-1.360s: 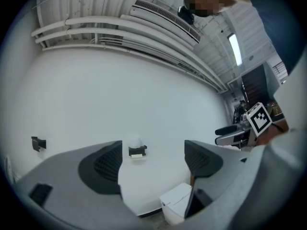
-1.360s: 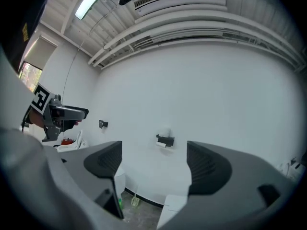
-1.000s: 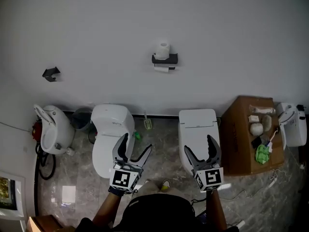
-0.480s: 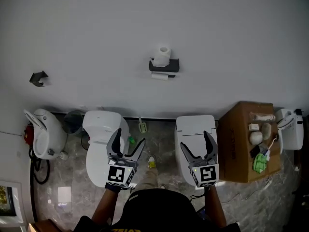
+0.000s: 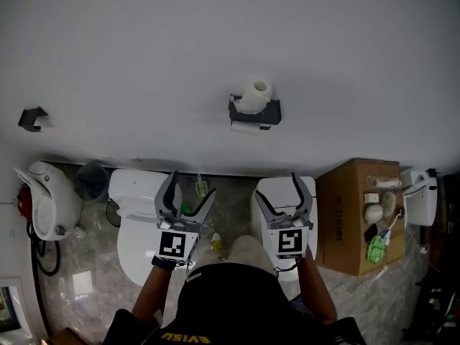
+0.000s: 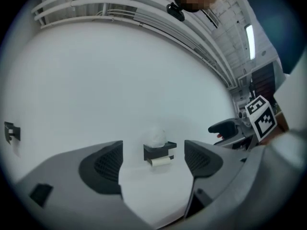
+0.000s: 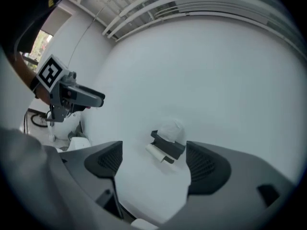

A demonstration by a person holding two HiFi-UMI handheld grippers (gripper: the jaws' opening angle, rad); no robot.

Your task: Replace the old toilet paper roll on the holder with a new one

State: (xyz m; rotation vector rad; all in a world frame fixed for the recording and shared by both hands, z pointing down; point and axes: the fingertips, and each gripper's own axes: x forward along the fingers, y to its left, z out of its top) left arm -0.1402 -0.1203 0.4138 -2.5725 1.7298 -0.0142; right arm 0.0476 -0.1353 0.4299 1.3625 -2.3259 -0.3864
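Head view — left gripper, right gripper jaws spread, empty; roll seemingly upright atop holder.

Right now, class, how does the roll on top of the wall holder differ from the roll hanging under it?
The top roll is thick; the lower roll is thin. The top roll stands on end on the holder; the lower roll lies sideways beneath it. Both are white and share the same black holder.
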